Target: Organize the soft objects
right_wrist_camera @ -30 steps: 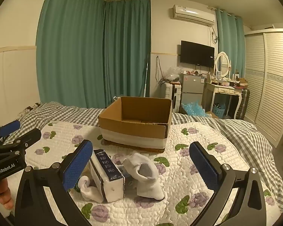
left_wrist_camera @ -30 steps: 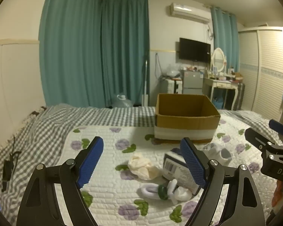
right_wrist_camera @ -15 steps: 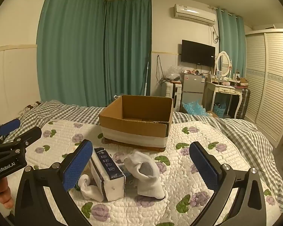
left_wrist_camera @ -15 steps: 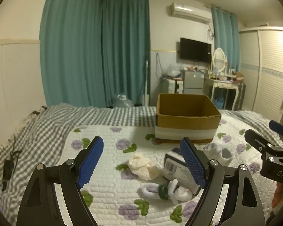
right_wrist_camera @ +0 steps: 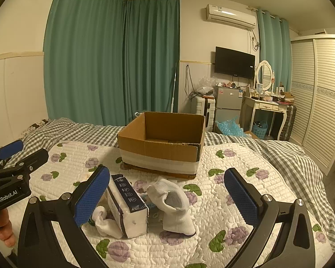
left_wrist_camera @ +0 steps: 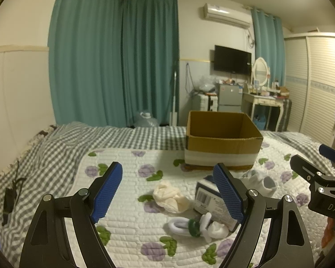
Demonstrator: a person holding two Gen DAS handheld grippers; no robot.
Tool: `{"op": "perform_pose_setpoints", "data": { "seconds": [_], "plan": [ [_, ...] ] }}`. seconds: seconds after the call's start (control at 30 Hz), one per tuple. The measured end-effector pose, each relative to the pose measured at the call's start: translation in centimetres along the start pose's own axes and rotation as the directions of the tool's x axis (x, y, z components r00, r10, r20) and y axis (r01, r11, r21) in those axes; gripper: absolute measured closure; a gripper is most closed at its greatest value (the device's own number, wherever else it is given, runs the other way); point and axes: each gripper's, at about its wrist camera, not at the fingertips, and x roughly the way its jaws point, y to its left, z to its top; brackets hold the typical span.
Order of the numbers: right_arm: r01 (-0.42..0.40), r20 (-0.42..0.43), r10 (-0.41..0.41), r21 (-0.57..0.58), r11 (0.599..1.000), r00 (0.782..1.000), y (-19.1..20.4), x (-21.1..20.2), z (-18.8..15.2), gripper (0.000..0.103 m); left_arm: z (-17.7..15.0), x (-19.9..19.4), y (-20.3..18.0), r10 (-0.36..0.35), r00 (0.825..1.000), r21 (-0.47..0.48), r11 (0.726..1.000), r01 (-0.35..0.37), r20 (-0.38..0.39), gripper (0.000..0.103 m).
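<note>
Left gripper (left_wrist_camera: 169, 189): its two blue pads are spread wide apart. Nothing is between them. It hangs above the quilt.

Right gripper (right_wrist_camera: 167, 194): its pads are wide apart too, and it holds nothing. It hangs above the pile of soft things.

Quilt (right_wrist_camera: 245, 201): white with purple flowers and green leaves. It lies on a bed with a grey checked cover (left_wrist_camera: 55, 151).

Cardboard box (right_wrist_camera: 163, 143): brown, with a white band near the bottom. Its top is open. It sits on the quilt, behind the soft things and a little apart from them.

White sock (right_wrist_camera: 174, 203): it sits on the quilt in front of the box, with its open end facing up. It is just beside the pack.

Pack (right_wrist_camera: 128, 205): a white block with a dark blue top. It may be a pack of tissues, but the words on it are too small to read. It lies between the white sock and the rolled socks.

Rolled socks (left_wrist_camera: 201, 224): white with a green band. They touch the near end of the pack.

Cream cloth (left_wrist_camera: 169, 195): a crumpled lump on the quilt, just left of the pack in the left camera.

Back of the room: green curtains (right_wrist_camera: 114, 62), a dark TV (right_wrist_camera: 234, 62) on the wall, and a white closet (right_wrist_camera: 323, 102).
</note>
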Motion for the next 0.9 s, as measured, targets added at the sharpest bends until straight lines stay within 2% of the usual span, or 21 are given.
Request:
{"op": "perform_pose_setpoints", "data": {
  "seconds": [0.9],
  "plan": [
    [-0.004,-0.025,0.004,0.006,1.0,1.0,-0.34,0.69,-0.89,0.0,-0.3,0.35,0.23,0.006,1.0,-0.001,1.0,-0.006,-0.01,0.018]
  ]
}}
